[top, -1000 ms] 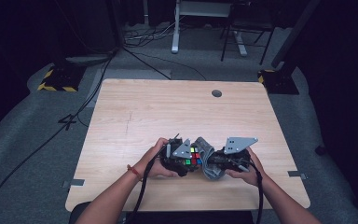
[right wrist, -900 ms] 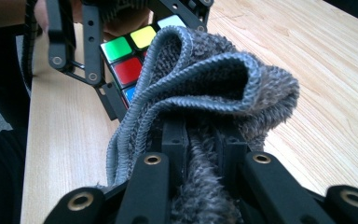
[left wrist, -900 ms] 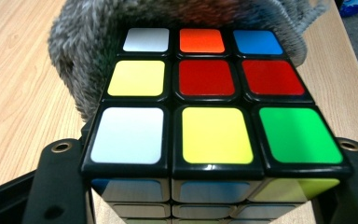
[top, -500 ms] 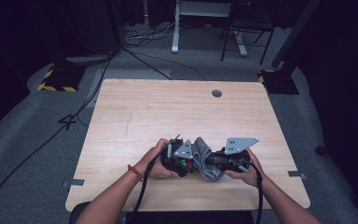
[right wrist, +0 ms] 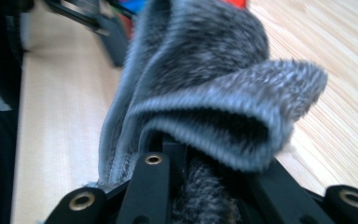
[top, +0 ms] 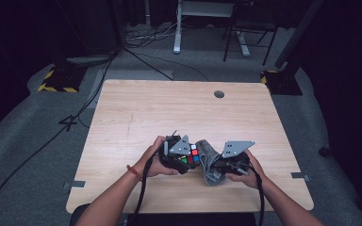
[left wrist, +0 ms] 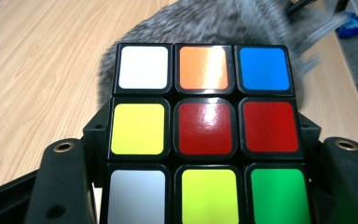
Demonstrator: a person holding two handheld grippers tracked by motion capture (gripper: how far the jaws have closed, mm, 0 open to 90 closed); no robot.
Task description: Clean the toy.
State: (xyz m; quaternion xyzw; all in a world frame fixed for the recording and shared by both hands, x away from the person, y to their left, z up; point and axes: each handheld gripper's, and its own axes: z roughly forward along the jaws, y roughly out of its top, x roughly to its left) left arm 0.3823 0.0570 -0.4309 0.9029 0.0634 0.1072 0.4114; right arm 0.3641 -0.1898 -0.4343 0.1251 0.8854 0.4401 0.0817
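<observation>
Near the bench's (top: 122, 117) front edge, the left gripper's (top: 181, 157) fingers are pinching the cube (left wrist: 200, 135) while the right's (top: 224, 165), clamping the cloth (right wrist: 200, 93), are now bringing it against the cube again, likely wiping it.

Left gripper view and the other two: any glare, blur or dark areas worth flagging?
Left gripper view: glare streaks on the cube's orange and red stickers, grey cloth behind soft and smeared at right. Right gripper view: cloth close and out of focus. High view: table evenly lit, surrounding room very dark.
</observation>
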